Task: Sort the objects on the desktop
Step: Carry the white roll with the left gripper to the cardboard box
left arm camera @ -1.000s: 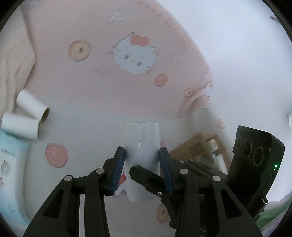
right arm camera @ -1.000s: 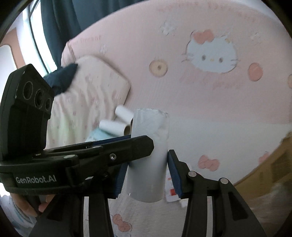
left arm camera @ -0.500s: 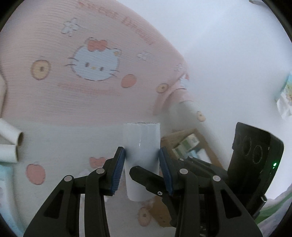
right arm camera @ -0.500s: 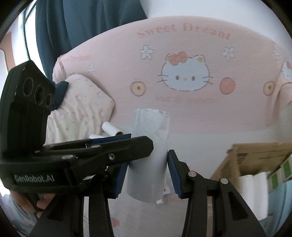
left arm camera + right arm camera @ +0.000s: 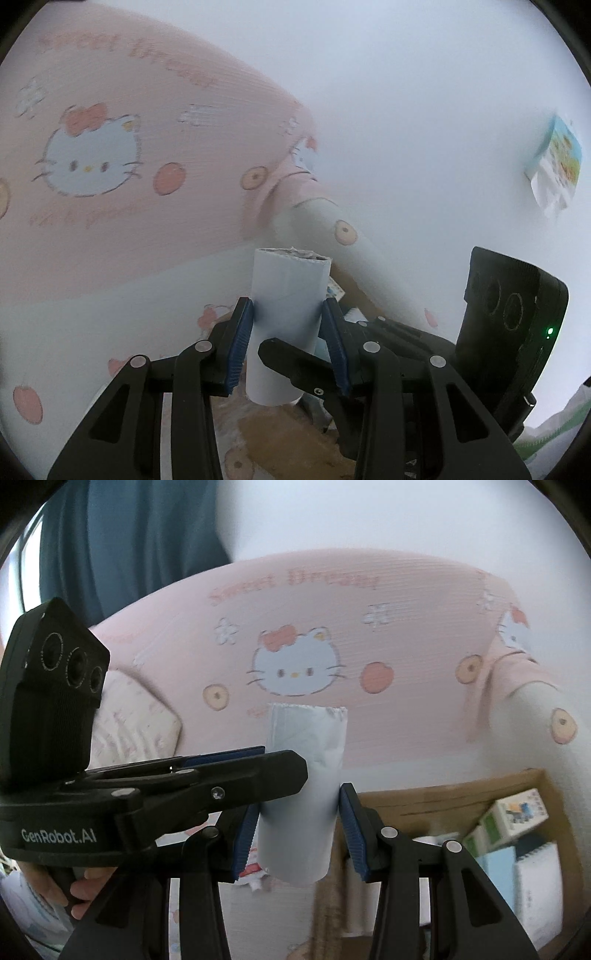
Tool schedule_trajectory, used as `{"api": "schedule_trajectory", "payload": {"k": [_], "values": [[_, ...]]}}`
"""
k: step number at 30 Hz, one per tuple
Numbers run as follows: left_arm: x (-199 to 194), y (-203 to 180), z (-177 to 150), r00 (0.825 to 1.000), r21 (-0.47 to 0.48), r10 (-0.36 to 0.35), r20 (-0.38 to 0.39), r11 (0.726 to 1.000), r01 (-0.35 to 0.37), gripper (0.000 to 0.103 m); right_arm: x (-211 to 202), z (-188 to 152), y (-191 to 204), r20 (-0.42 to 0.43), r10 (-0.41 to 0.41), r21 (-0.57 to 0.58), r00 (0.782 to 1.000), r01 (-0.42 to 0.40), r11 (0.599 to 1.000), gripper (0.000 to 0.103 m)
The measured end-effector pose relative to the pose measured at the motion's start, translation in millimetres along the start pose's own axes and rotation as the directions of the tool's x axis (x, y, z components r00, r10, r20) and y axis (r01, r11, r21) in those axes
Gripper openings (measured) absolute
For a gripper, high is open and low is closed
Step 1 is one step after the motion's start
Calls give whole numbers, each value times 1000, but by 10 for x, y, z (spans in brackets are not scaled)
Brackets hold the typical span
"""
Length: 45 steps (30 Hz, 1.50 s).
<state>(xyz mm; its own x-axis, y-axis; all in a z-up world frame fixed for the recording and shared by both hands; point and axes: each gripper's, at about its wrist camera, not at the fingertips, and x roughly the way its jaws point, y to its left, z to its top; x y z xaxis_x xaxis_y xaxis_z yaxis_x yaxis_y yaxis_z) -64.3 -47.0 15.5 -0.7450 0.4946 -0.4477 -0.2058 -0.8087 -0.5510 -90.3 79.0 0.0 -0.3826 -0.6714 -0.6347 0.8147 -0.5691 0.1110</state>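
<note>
My right camera shows what my left barely catches: a brown cardboard box [image 5: 454, 794] low on the right, with small printed cartons [image 5: 515, 816] and a spiral notebook [image 5: 535, 871] inside it, and a dark blue curtain [image 5: 122, 546] at upper left beside a patterned pillow [image 5: 136, 716]. My left camera sees only a corner of that box [image 5: 280, 439] below the fingers, but it alone shows a colourful paper [image 5: 557, 162] stuck on the white wall [image 5: 406, 92] at the far right. Both views share the pink cat-print headboard [image 5: 406, 646] behind everything.

Both grippers hold the same white cardboard tube [image 5: 286, 314], which stands upright in the air in front of the headboard, its torn top rim up. My left gripper [image 5: 288, 347] has its blue-padded fingers [image 5: 240, 343] closed to a narrow gap, pressing the tube on both sides. My right gripper [image 5: 297, 834] also squeezes the tube [image 5: 303, 786] from either side; its right pad touches the tube only near the tip. From the right view the left gripper crosses in from the left [image 5: 155, 794], its black finger lying over the tube's middle, with a hand [image 5: 77, 890] around its handle.
</note>
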Motion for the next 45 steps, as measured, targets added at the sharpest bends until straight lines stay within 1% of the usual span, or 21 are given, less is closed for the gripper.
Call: {"api": "schedule_trajectory", "payload": {"k": [2, 5, 10, 19, 22, 24, 25, 28, 29, 34, 35, 39, 42, 45], "values": [[109, -120, 49, 1000, 23, -13, -17, 1000, 13, 42, -51, 13, -104, 5, -26, 1, 1000, 26, 1000, 41], [277, -203, 106, 998, 13, -39, -48, 999, 40, 42, -104, 20, -264, -1, -55, 12, 998, 55, 998, 41], [649, -282, 163, 986, -57, -81, -144, 996, 74, 42, -94, -30, -511, -41, -107, 19, 993, 108, 994, 41], [1116, -351, 55, 963, -144, -108, -247, 987, 74, 40, -45, -187, -906, -129, -145, 42, 981, 152, 987, 41], [1277, -326, 50, 949, -191, -113, -293, 980, 58, 39, -1, -222, -1012, -165, -152, 50, 975, 162, 986, 41], [1375, -286, 35, 937, -234, -118, -329, 971, 40, 38, 42, -245, -1069, -192, -161, 48, 968, 174, 984, 41], [1416, -272, 22, 932, -246, -120, -341, 969, 34, 37, 62, -261, -1083, -204, -176, 41, 963, 188, 981, 41], [1515, -261, -22, 921, -272, -123, -371, 962, 18, 33, 130, -331, -1079, -239, -239, -35, 941, 238, 971, 41], [1550, -243, -46, 918, -284, -125, -378, 959, 14, 33, 142, -345, -1090, -250, -253, -35, 935, 253, 967, 41], [1667, -171, -172, 907, -332, -125, -401, 943, -16, 32, 203, -448, -1189, -309, -240, -19, 920, 247, 969, 41], [1699, -157, -197, 902, -342, -122, -414, 939, -30, 32, 222, -466, -1202, -320, -239, -16, 917, 247, 969, 41], [1823, -140, -225, 893, -339, -81, -443, 937, -83, 31, 309, -518, -1227, -358, -234, -22, 904, 243, 970, 41], [1895, -103, -250, 883, -349, -73, -464, 931, -107, 31, 390, -539, -1228, -391, -250, -52, 886, 250, 967, 41], [1926, -58, -257, 875, -352, -69, -479, 928, -119, 31, 423, -554, -1246, -409, -243, -62, 880, 239, 969, 41]]}}
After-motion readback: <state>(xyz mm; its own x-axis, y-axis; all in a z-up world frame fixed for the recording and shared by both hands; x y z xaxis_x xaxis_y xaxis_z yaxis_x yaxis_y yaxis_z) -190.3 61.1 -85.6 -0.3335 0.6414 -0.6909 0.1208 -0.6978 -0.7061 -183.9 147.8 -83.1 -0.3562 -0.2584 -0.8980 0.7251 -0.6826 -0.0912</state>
